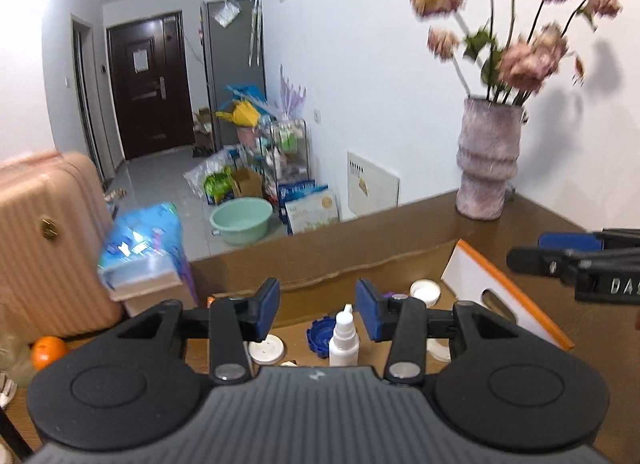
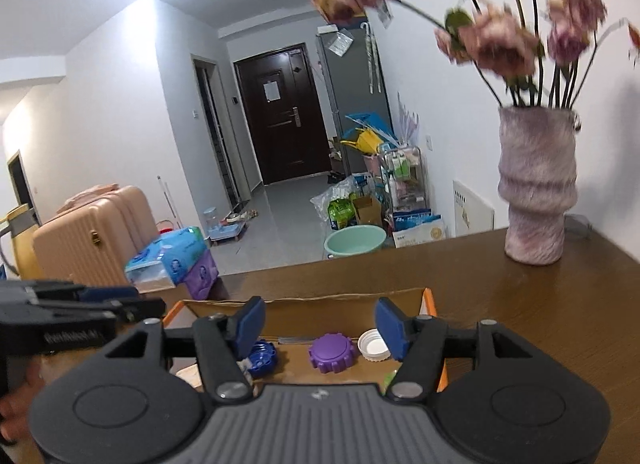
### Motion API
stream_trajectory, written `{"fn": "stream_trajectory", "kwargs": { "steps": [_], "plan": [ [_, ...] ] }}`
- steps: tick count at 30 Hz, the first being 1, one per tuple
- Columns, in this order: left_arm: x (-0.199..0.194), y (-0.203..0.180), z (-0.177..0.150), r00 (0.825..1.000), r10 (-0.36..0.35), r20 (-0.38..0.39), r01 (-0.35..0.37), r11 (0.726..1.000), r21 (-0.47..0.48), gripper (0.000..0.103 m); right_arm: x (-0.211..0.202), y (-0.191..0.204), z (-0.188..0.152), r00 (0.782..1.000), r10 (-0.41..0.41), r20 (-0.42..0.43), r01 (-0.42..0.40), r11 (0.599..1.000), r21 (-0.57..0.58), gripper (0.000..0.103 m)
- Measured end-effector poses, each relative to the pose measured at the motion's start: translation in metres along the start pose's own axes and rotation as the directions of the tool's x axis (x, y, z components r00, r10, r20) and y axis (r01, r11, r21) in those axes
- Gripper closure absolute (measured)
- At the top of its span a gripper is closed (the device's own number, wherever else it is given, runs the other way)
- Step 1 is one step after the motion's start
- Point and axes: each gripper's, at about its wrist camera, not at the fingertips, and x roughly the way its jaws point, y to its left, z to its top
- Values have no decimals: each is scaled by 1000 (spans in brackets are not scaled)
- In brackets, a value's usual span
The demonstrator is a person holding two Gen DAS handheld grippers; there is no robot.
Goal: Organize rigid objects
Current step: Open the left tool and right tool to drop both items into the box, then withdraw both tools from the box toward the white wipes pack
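An open cardboard box (image 1: 360, 264) with an orange-edged flap (image 1: 504, 288) sits on the brown table. Inside it are a white dropper bottle (image 1: 344, 340), a blue cap (image 1: 318, 334) and white lids (image 1: 425, 291). My left gripper (image 1: 317, 304) is open and empty above the box. The right wrist view shows the box (image 2: 304, 304) holding a purple cap (image 2: 333, 352), a blue cap (image 2: 262, 358) and a white lid (image 2: 374, 345). My right gripper (image 2: 320, 324) is open and empty over them. It also shows in the left wrist view (image 1: 576, 260), at the right.
A pink vase (image 1: 488, 160) with dried flowers stands at the table's back right corner; it also shows in the right wrist view (image 2: 536, 184). An orange (image 1: 48, 351) lies at the left. A pink suitcase (image 1: 44, 240) and tissue packs (image 1: 140, 252) stand beyond the table edge.
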Motion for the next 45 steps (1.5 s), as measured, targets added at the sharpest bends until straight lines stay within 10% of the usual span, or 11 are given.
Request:
{"fn": "stream_trajectory", "kwargs": {
  "steps": [19, 34, 45],
  "plan": [
    [-182, -33, -83, 979, 23, 200, -15, 999, -45, 17, -127, 58, -42, 997, -24, -77, 11, 985, -170, 22],
    [-293, -42, -174, 914, 142, 380, -114, 989, -94, 0, -254, 94, -122, 984, 45, 172, -26, 993, -112, 8],
    [-360, -40, -248, 929, 111, 352, -64, 988, -144, 0, -332, 126, -195, 943, 43, 331, 34, 974, -224, 0]
  ]
}}
